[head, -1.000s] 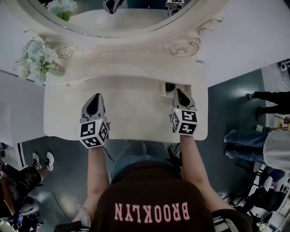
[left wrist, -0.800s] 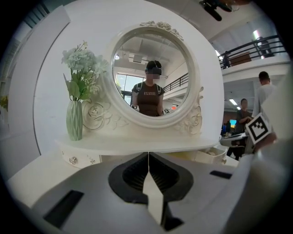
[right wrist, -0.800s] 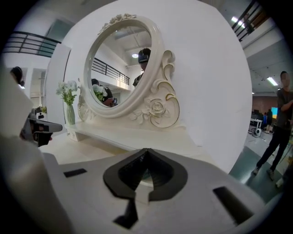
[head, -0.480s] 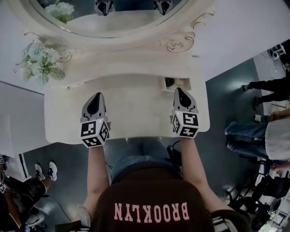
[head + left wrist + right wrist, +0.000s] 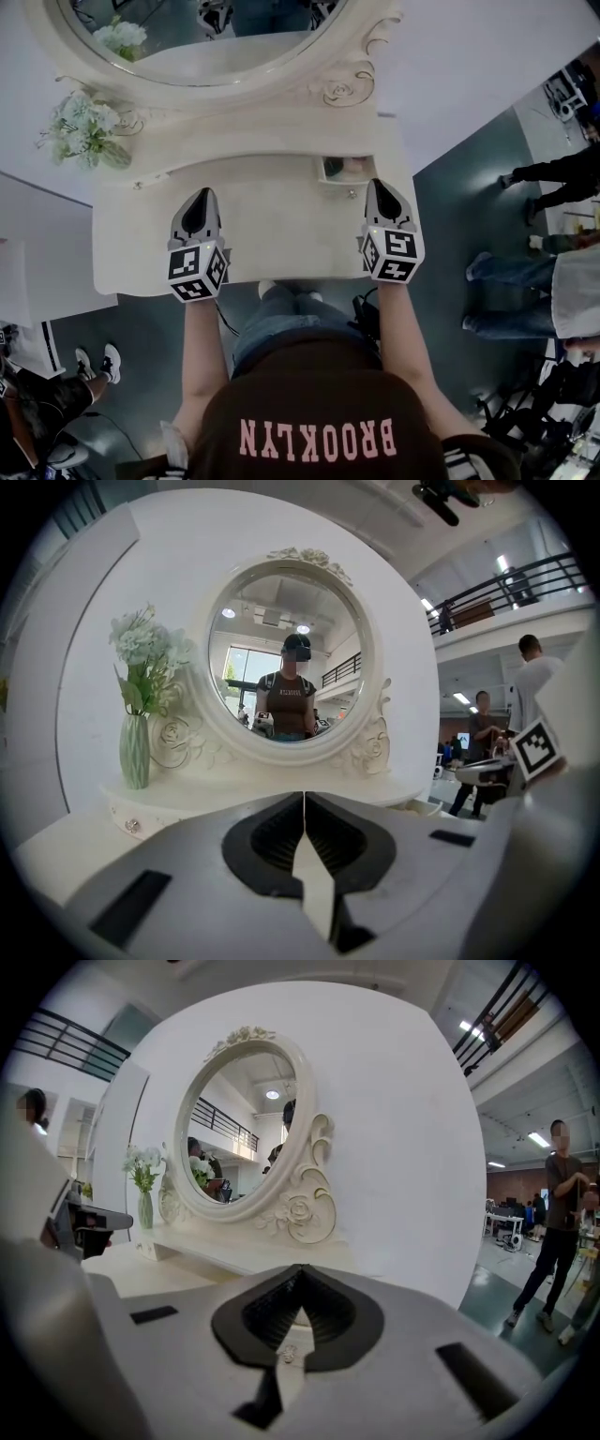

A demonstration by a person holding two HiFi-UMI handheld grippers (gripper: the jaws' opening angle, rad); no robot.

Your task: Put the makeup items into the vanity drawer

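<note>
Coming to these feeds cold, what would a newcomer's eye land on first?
The big oval mirror in its carved white frame fills the back of the vanity, with a vase of pale flowers on the shelf at its left. Nearer, the left claw and right claw, both shut and empty, hang over the vanity top, the right one close to a small open drawer.

Right gripper [image 5: 298, 1274] jaws pressed together, tips meeting, nothing clamped. Small shiny knob [image 5: 288, 1354] showed through slot behind tips. Ahead, cream vanity shelf [image 5: 234, 1252] stood against white wall [image 5: 403, 1129]. Oval mirror [image 5: 234, 1124] above it in carved frame, rose scroll at lower right. Vase of pale flowers [image 5: 143, 1185] at shelf's far left end. Left gripper [image 5: 112, 1218] poked in from left edge. Person [image 5: 561, 1213] stood on floor, far right.
</note>
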